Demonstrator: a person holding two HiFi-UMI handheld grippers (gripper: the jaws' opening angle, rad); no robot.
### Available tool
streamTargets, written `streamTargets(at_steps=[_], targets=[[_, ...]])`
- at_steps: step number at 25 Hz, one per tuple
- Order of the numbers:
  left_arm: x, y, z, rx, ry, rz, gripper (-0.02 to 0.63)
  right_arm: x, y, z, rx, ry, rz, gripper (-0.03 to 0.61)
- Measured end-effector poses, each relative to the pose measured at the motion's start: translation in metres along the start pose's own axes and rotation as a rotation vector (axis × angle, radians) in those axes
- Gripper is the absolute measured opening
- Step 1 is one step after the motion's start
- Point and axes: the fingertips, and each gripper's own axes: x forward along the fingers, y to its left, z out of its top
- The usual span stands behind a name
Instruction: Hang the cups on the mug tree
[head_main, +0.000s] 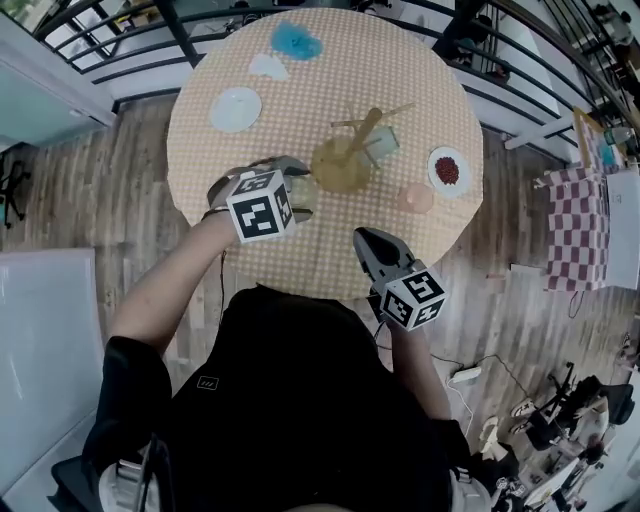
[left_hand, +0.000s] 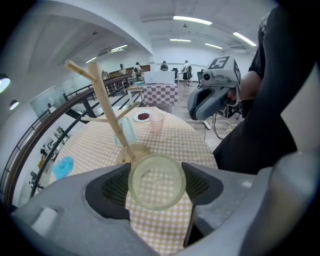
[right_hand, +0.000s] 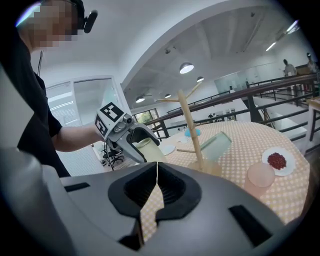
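A wooden mug tree (head_main: 352, 148) stands near the middle of the round checked table (head_main: 250, 60). A pale green cup (head_main: 382, 145) hangs tilted on one of its branches. A pink cup (head_main: 415, 197) stands on the cloth to the tree's right. My left gripper (head_main: 298, 190) is shut on a clear yellowish cup (left_hand: 156, 181), held above the table just left of the tree's base. My right gripper (head_main: 364, 238) is shut with nothing in it, over the table's near edge. In the right gripper view, the tree (right_hand: 189, 125) and hanging cup (right_hand: 216, 145) lie ahead of its jaws.
A small plate of red berries (head_main: 447, 170) sits at the table's right. A white plate (head_main: 236, 108), a white scrap (head_main: 267, 67) and a blue object (head_main: 296, 41) lie on the far left side. A railing (head_main: 120, 50) runs behind the table.
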Motion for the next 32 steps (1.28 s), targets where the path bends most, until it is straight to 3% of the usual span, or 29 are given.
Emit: streamTargets(at_steps=[6,16,32], targets=[[-0.003,0.012,0.016,-0.023,0.025,0.041,0.31,-0.015,-0.015,-0.014,0.01,0.026,0.036,0.017],[0.0,0.044,0.042,0.026,0.004,0.034,0.31,-0.013,-0.033,0.004,0.043,-0.028,-0.022,0.017],[0.03,0.057,0.003,0.017,0.046,-0.009,0.31,0.002,-0.039,-0.006,0.113,-0.011,-0.083,0.017]])
